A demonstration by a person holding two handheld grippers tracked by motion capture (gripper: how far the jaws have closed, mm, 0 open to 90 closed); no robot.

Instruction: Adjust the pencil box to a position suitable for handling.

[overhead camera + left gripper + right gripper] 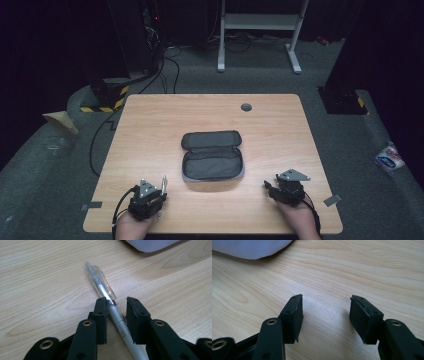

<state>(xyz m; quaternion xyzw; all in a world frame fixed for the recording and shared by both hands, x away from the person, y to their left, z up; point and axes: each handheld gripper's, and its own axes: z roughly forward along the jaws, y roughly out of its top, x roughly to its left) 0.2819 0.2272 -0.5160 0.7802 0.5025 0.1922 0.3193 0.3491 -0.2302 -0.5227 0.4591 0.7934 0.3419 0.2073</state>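
My left gripper [113, 302] straddles a clear pen [107, 300] lying flat on the wooden table [150, 130], near my front left edge. The left jaw touches the barrel, the right one stands a little off, so no real clamp yet. My right gripper [325, 300] sits released over bare wood, jaws apart with nothing between them. An open dark pencil case [212, 156] lies mid-table between both hands.

The left gripper [117, 305] straddles a clear pen [106, 293] on the wooden table [45, 285], seemingly touching one jaw.
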